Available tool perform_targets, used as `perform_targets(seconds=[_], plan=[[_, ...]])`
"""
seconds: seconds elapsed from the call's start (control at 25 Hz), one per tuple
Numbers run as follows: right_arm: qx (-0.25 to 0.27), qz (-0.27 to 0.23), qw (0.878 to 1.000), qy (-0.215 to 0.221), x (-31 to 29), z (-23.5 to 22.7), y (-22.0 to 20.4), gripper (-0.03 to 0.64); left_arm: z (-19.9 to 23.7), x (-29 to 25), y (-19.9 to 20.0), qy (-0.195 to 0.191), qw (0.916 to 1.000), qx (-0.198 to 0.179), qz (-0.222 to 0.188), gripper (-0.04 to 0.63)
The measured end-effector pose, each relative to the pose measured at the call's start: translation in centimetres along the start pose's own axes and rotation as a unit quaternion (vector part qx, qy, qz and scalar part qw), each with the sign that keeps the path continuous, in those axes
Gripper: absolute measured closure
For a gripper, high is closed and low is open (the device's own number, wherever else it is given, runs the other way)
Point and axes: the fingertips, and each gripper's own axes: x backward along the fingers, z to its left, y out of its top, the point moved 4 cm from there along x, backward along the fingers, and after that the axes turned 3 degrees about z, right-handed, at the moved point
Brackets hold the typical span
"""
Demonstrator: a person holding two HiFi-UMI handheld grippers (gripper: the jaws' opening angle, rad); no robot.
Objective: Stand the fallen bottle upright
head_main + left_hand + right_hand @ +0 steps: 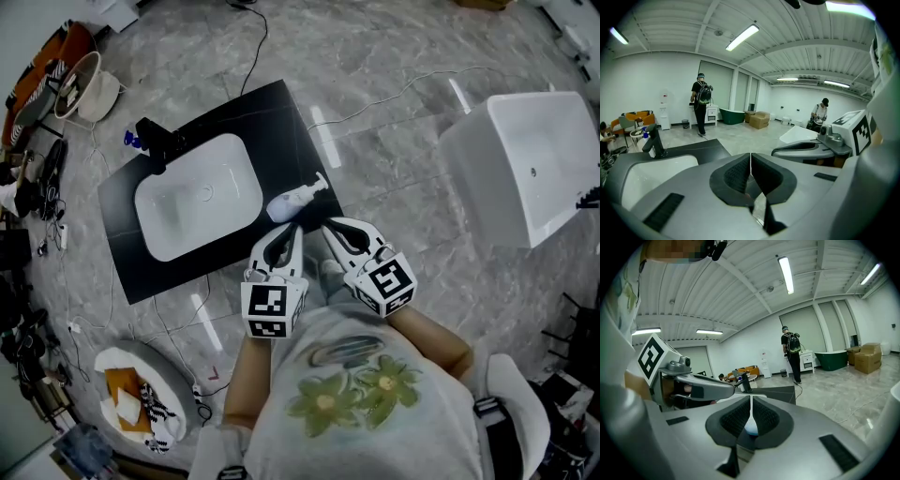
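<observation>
The fallen bottle (292, 202), a white pump bottle, lies on its side on the black countertop (272, 122). It is at about 3 o'clock from the white basin (192, 202), close to the counter's edge, and its pump head points toward 2 o'clock. In the head view it is small, and any print on it is too small to read. In the right gripper view only a white, bluish rounded patch (751, 426) shows through the hollow behind the jaw tips. I cannot tell for sure that it is the bottle.

The left gripper (294, 232) is at 6 o'clock from the bottle, with its tips just beside the body. Whether they touch it cannot be made out. Its jaws are pressed together with nothing between them. The right gripper (329, 226) is at about 5 o'clock, near the bottle. Its pads also meet in one thin line and pinch nothing. The cubes carry black-and-white square markers, not words.

A black faucet (157, 141) stands at 10 o'clock from the basin. A white bathtub (525, 164) at 3 o'clock is cut off by the picture edge. The person's flowered shirt (356, 394) hides the floor at 6 o'clock.
</observation>
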Motion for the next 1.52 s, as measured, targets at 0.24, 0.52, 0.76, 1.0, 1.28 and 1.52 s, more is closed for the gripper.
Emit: perform_targets(seconds=[0.24, 0.52, 0.76, 1.0, 1.28, 1.52], plan=[[-0.007, 0.005, 1.0, -0.018, -1.8, -1.5, 0.6, 0.572, 2.1, -3.1, 1.1, -0.029, 0.999, -0.028, 0.02, 0.575], [-0.015, 0.012, 0.998, -0.057, -3.3, -3.7, 0.8, 0.574, 3.5, -6.1, 1.6, -0.068, 0.9946, -0.064, 0.044, 0.524], [-0.031, 0.016, 0.996, -0.085, -4.0, -5.3, 0.6, 0.573, 4.0, -8.9, 1.7, -0.093, 0.9876, -0.104, 0.072, 0.465], [-0.047, 0.016, 0.993, -0.107, -4.7, -6.4, 0.5, 0.572, 4.2, -10.9, 1.4, -0.12, 0.9766, -0.141, 0.109, 0.414], [-0.061, 0.014, 0.99, -0.13, -5.4, -8.0, 0.4, 0.572, 4.2, -13.3, 0.4, -0.141, 0.9575, -0.197, 0.156, 0.402], [-0.064, 0.016, 0.987, -0.149, -5.5, -9.1, 0.2, 0.572, 4.0, -14.9, -0.2, -0.16, 0.9425, -0.228, 0.185, 0.396]])
